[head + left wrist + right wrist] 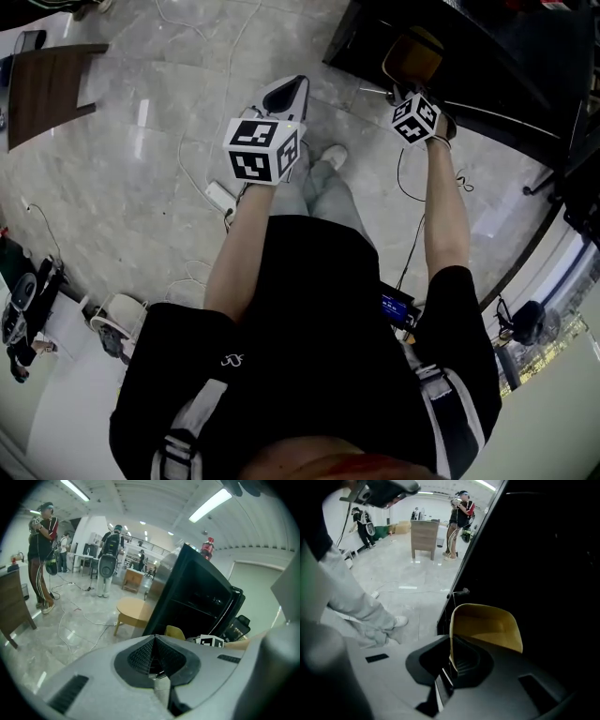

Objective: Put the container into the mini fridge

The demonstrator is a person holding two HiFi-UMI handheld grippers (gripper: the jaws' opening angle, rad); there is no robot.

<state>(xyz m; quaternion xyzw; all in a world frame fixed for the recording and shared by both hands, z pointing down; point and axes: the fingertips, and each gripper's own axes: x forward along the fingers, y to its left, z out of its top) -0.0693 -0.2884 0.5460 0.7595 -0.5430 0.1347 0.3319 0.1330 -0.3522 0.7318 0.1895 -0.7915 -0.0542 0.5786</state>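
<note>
Marble floor (pixel 141 187), open lab | container (pixel 487 625) pinched by its rim in right gripper (pixel 451 660), projecting straight ahead of jaws at mini fridge (pixel 543 564) opening | left gripper (pixel 153 641) closed, empty, held back.

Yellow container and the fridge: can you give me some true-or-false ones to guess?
1. The right hand-held gripper pinches the yellow container by its rim. True.
2. The left hand-held gripper holds a cup. False: its jaws are together with nothing between them.
3. The mini fridge is white. False: it is black.
4. A round wooden table stands on the floor beside the mini fridge. True.
</note>
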